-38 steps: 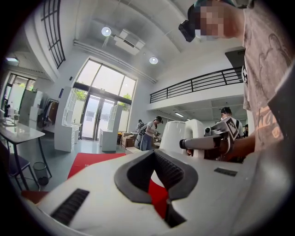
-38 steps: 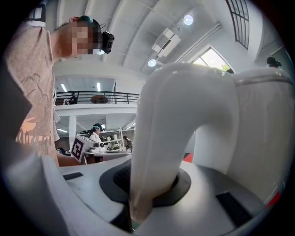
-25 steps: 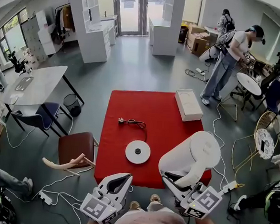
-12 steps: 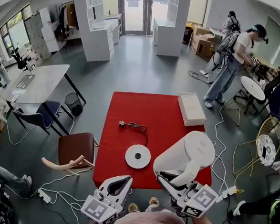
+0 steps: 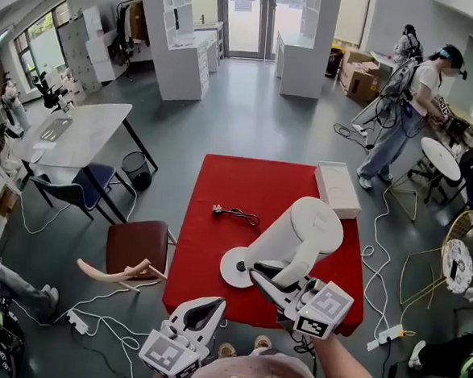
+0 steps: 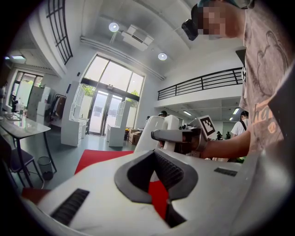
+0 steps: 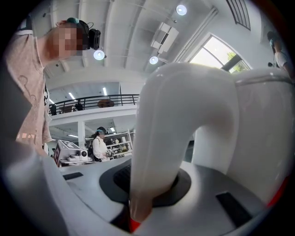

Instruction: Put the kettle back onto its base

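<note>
A red table (image 5: 245,185) carries a black cable (image 5: 236,216) near its middle and a white box (image 5: 338,189) on its far right corner. A brown chair (image 5: 135,247) stands just beside its left edge. A person (image 5: 404,107) stands beyond its far right corner.

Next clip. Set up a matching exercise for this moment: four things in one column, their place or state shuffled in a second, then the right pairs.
Things
1. kettle
2. base
3. left tool
4. white box

Place or state
A. at the far right corner of the red table
B. holding nothing, low by the table's near edge
C. tilted, gripped by its handle in the right tool
D. flat on the red tabletop, kettle not yet seated on it

Pairs: 1-C, 2-D, 3-B, 4-A
</note>
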The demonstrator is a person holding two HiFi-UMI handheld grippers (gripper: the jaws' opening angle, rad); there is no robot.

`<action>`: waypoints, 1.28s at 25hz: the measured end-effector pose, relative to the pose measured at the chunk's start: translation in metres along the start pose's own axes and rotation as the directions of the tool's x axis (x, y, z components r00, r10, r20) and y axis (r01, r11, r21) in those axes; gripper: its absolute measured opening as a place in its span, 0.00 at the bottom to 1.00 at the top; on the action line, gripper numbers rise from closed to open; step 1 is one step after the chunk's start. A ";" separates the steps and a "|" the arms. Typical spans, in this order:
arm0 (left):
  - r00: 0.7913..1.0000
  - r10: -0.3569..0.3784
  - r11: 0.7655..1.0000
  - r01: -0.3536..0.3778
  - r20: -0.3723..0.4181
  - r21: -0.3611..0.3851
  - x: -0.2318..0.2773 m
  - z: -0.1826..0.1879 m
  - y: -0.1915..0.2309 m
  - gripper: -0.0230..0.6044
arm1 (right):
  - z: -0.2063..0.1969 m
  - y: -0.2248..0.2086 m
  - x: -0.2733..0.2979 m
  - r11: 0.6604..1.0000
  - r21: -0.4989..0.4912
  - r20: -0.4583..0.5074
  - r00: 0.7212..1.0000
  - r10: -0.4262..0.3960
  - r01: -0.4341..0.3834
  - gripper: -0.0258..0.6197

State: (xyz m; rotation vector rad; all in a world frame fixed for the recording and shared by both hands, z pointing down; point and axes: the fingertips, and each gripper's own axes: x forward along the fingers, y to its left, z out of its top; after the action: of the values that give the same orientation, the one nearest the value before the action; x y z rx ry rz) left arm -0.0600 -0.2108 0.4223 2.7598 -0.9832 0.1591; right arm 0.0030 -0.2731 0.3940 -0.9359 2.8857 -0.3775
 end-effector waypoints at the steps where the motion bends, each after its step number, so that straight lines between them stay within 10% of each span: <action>1: 1.000 0.008 1.000 -0.008 0.005 0.000 0.000 0.000 0.002 0.03 | 0.003 -0.003 0.007 1.000 -0.006 -0.001 1.000 0.013 -0.013 0.14; 32: 0.986 0.168 0.986 -0.168 0.007 0.008 -0.023 -0.002 0.035 0.03 | -0.108 -0.011 0.089 0.988 0.009 -0.226 0.962 0.151 -0.154 0.14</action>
State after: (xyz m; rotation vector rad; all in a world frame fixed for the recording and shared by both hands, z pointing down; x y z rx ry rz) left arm -0.0998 -0.2225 0.4256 2.6842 -1.2197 0.1804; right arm -0.0792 -0.3119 0.5009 -0.7062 3.1408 -0.4874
